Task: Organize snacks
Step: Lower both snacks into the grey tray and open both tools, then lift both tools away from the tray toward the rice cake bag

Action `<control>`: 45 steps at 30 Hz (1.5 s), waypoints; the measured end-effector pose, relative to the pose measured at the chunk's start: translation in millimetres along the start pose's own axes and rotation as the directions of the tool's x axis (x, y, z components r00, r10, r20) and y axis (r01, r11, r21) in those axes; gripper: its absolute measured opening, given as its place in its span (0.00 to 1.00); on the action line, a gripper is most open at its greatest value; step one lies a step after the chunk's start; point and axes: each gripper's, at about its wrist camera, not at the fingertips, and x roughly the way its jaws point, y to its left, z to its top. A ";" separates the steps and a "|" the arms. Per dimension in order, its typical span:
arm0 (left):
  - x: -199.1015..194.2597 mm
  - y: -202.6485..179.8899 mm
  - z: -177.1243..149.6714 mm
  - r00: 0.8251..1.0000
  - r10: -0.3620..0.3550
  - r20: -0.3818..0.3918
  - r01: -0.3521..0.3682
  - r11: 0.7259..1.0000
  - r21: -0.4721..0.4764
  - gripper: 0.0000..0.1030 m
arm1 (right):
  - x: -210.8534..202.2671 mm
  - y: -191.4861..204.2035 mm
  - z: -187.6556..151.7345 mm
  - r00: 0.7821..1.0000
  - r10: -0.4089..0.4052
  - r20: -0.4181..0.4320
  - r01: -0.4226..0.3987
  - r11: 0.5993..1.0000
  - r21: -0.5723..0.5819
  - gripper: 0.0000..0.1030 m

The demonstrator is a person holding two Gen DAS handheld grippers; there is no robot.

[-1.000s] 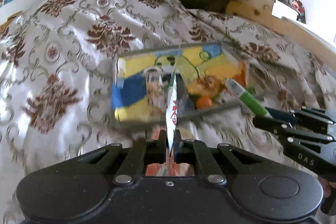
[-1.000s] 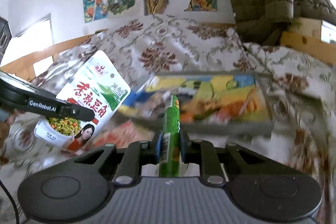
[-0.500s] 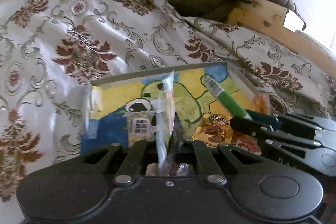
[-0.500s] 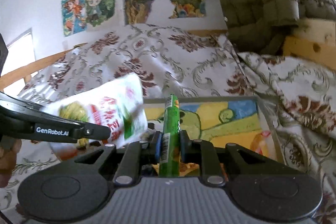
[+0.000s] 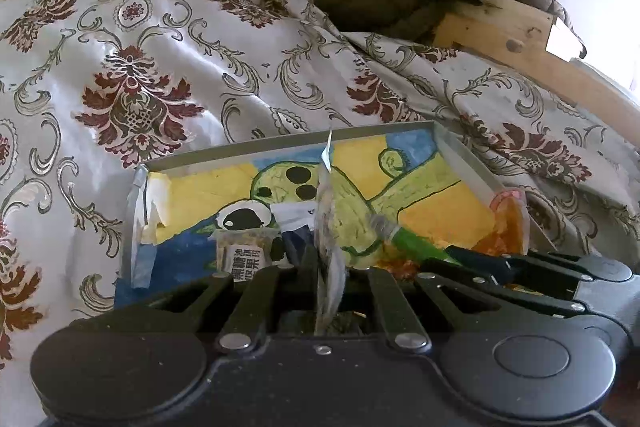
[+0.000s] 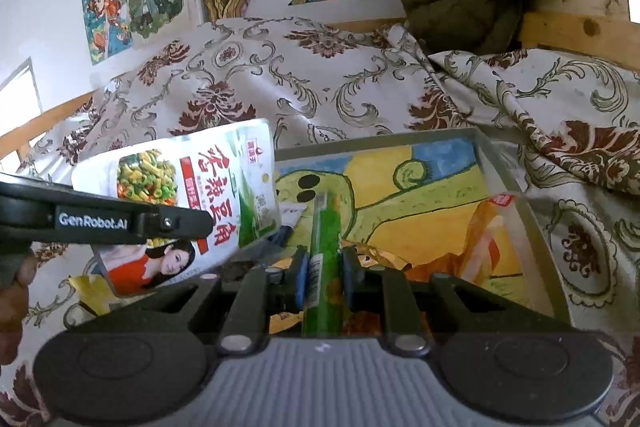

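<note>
- My left gripper (image 5: 326,267) was clamped fully shut on the white bean-snack pouch (image 6: 180,203), which I saw edge-on from its own camera and face-on from the right one.
- My right gripper (image 6: 323,267) was closed down on the green stick pack (image 6: 326,251), which ran forward out past the fingertips.
- Both loads hung over the near part of the tray (image 5: 288,143), whose painted floor stretched ahead of both grippers; neither snack had been let go.
- Already in the tray: a small packet with black lettering (image 5: 246,253) just ahead and to the left of my left gripper, and an orange packet (image 6: 492,239) ahead and to the right of my right gripper, leaning at the tray's right wall. More orange and gold wrappers (image 6: 376,259) lay close under the right fingertips.
- I judged the sorting well underway: some snacks in, two more arriving but unreleased.
- A yellow wrapper (image 6: 84,291) showed low on the patterned cloth (image 5: 132,75), below and left of the pouch, seemingly outside the tray; I took it as possibly left to collect.
- Whether other snacks remained out of view, I could not tell.
</note>
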 end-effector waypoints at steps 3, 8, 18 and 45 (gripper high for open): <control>-3.1 0.7 0.4 1.000 0.005 0.004 -0.005 1.000 -0.012 0.16 | -1.6 2.0 0.7 1.000 0.000 -0.005 0.000 1.000 -0.012 0.20; -12.8 3.2 -0.3 0.999 0.038 0.018 -0.038 0.999 -0.027 0.35 | -14.2 6.9 5.2 1.000 -0.005 0.009 0.005 0.999 -0.042 0.35; -58.5 3.5 -19.3 0.987 0.100 0.122 -0.091 0.993 -0.079 0.77 | -58.5 16.2 17.4 0.997 -0.032 0.067 0.036 0.997 -0.065 0.59; -222.2 -59.0 -113.6 0.920 0.221 0.323 -0.158 0.965 -0.211 0.99 | -249.0 24.0 -20.1 0.949 -0.185 0.254 0.188 0.982 0.012 1.00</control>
